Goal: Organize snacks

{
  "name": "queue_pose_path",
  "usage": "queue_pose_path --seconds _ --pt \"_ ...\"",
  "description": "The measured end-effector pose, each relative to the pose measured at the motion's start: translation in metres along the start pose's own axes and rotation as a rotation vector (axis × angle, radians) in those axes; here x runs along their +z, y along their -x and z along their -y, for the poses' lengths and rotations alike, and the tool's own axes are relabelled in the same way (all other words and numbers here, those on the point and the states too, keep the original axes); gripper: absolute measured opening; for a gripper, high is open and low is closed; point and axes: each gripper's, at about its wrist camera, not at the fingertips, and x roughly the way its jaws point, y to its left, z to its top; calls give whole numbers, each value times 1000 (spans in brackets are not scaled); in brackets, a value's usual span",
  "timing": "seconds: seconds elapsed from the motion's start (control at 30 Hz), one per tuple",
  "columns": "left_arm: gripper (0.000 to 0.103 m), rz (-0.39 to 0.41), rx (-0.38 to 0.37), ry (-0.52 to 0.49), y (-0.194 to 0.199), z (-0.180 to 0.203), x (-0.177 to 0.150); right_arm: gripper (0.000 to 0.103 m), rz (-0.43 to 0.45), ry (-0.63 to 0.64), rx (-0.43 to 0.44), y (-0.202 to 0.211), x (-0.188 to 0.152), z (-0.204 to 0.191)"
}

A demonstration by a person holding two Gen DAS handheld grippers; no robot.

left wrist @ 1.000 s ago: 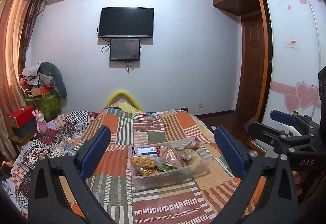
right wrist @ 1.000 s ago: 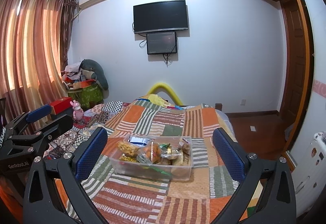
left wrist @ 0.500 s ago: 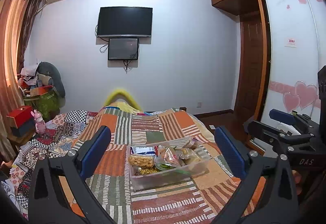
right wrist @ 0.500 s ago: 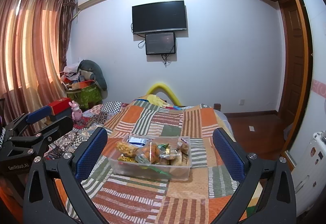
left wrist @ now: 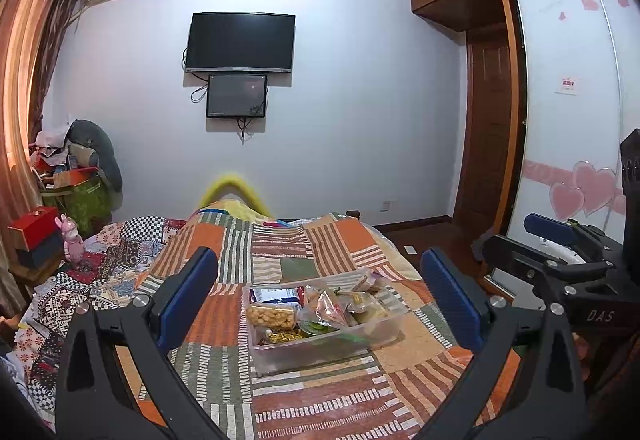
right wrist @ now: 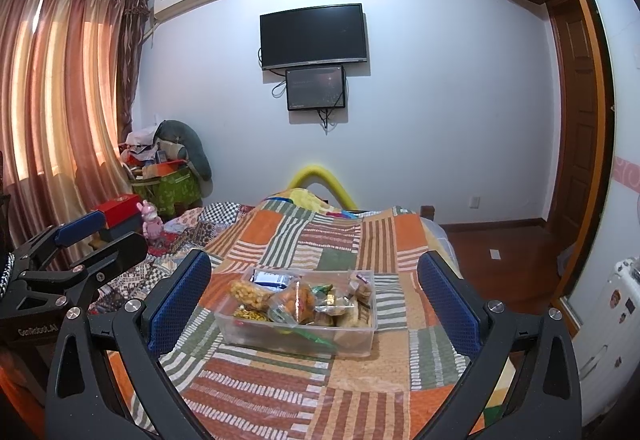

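Since the earlier frames almost nothing has moved: the view of the left tongs has only shifted a little, and the bin keeps its place on the quilt. Both the left tongs and the right tongs are spread wide with nothing between their blue pads, and they hang above the quilt, short of the bin. The clear bin, filled with snack bags, lies ahead of both tongs, framed between the pads; the right tongs appear just right of the left ones.
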Motion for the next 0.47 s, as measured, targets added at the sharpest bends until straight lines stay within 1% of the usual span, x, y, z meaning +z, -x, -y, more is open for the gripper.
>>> queue_pose_path --seconds 0.47 --pt "103 -19 -16 2 0 1 -1 103 -2 -3 3 0 2 -1"
